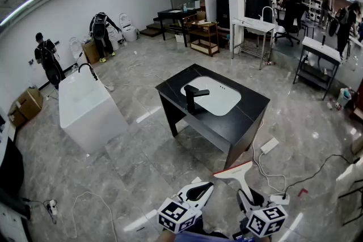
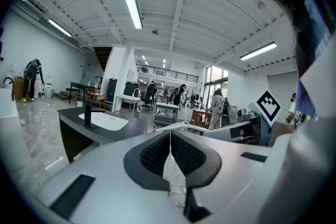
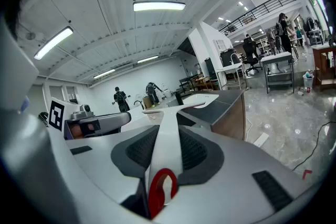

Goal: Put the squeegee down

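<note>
1 squeegee clamped in R gripper | L gripper jaws together, empty | 1 black sink counter @ 12 o'clock

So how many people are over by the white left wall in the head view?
2: one dark-clothed person near the white freestanding tub, another farther along the wall; others may be hidden.

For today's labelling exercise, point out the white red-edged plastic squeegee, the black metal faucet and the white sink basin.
White red-edged plastic squeegee [image 1: 243, 178]: head view, its handle.
Black metal faucet [image 1: 190, 100]: head view, its upright body.
White sink basin [image 1: 221, 96]: head view, its bare bottom.
</note>
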A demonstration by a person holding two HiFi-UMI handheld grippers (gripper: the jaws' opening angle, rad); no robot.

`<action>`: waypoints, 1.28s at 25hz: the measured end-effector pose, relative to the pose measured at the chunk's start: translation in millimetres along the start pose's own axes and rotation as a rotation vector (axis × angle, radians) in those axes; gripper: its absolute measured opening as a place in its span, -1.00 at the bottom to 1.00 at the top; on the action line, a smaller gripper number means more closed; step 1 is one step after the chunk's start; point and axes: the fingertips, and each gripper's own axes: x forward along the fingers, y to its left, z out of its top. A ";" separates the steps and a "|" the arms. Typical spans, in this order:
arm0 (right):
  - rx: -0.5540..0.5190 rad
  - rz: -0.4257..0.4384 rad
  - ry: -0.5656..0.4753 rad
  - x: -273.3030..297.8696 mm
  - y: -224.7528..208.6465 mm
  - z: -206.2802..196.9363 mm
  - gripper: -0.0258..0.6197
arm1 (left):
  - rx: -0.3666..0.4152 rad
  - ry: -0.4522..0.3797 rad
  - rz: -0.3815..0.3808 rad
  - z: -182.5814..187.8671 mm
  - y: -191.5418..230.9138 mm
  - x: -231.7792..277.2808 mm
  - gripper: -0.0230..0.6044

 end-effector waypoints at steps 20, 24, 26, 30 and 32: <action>0.035 0.060 0.006 1.1 9.6 -10.0 -0.56 | -0.014 0.021 0.044 -15.2 0.9 -12.9 -0.87; 0.031 0.073 0.011 2.0 10.6 -7.4 -0.56 | -0.011 0.026 0.058 -13.1 2.1 -14.0 -0.87; 0.030 0.080 0.011 4.0 10.2 -5.4 -0.56 | -0.011 0.023 0.068 -10.9 5.9 -13.4 -0.87; 0.027 0.090 0.014 10.9 7.5 -2.9 -0.56 | -0.016 0.016 0.087 -9.0 15.4 -10.6 -0.87; 0.026 0.093 0.016 14.6 6.3 -0.8 -0.56 | -0.019 0.018 0.090 -8.9 18.9 -9.4 -0.87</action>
